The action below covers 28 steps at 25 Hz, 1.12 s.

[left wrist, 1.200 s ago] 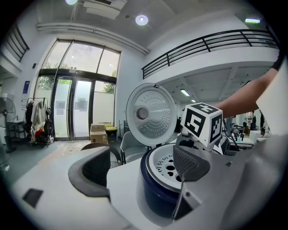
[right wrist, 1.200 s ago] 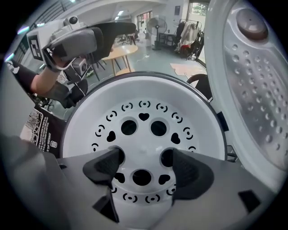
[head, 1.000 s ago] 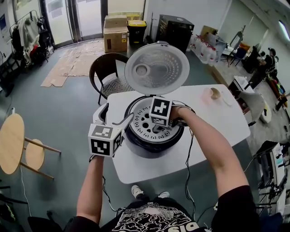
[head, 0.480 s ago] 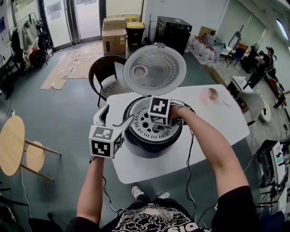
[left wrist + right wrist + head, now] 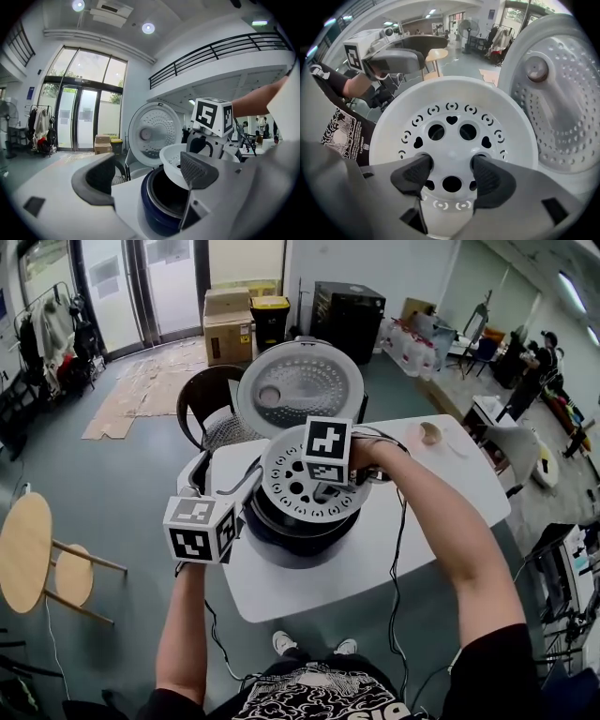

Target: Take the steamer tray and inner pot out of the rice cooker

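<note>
The white perforated steamer tray hangs tilted just above the dark blue rice cooker on the white table. My right gripper points down, and its fingertips sit in two holes of the tray. Its jaws have just been closing and pinch the strip between those holes. The inner pot's rim shows below the tray. My left gripper stands open at the cooker's left side, with nothing pressed between its pads. The cooker lid stands open behind.
A dark chair stands behind the table by the lid. A roll of tape lies at the table's far right. A round wooden table is at the left. Cardboard boxes sit by the glass doors.
The steamer tray has risen out of the cooker with the right gripper, whose jaws narrowed. The left gripper has also lifted a little beside the cooker.
</note>
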Available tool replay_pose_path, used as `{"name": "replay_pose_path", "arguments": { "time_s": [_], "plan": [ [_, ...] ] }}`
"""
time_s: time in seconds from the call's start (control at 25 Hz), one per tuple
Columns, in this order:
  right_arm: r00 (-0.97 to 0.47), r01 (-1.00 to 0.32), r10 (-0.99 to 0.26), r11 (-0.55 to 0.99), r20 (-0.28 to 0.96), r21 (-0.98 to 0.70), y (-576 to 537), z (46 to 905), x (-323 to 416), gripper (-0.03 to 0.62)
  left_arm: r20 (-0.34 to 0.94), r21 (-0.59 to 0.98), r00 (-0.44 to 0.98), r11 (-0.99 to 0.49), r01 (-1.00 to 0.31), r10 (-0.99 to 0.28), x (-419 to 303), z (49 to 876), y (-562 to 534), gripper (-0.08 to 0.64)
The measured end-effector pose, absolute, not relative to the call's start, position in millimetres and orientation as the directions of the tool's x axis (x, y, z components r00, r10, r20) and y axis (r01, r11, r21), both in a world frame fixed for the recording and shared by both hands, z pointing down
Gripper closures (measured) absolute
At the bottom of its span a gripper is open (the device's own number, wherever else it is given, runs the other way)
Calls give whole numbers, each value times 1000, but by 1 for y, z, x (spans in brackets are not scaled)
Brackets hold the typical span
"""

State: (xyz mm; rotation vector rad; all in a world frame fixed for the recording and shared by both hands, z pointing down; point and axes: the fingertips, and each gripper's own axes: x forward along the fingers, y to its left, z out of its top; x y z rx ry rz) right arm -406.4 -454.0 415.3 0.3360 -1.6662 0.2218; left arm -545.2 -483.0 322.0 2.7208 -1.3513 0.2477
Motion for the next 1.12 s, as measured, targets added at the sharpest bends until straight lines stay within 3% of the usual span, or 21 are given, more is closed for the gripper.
{"name": "replay_pose_path", "arguments": {
  "time_s": [0.16, 0.6, 1.12],
  "plan": [
    [-108, -366, -117, 928, 987, 70, -442, 394, -380, 288, 163, 7, 608, -616, -788, -777, -521, 306, -473, 135],
    [-125, -467, -190, 877, 974, 111, -386, 366, -175, 288, 149, -47, 660, -672, -739, -736, -323, 280, -428, 135],
    [-112, -591, -221, 798, 969, 114, -232, 371, 196, 290, 178, -78, 738, -757, -648, -651, 49, 286, -292, 135]
  ]
}}
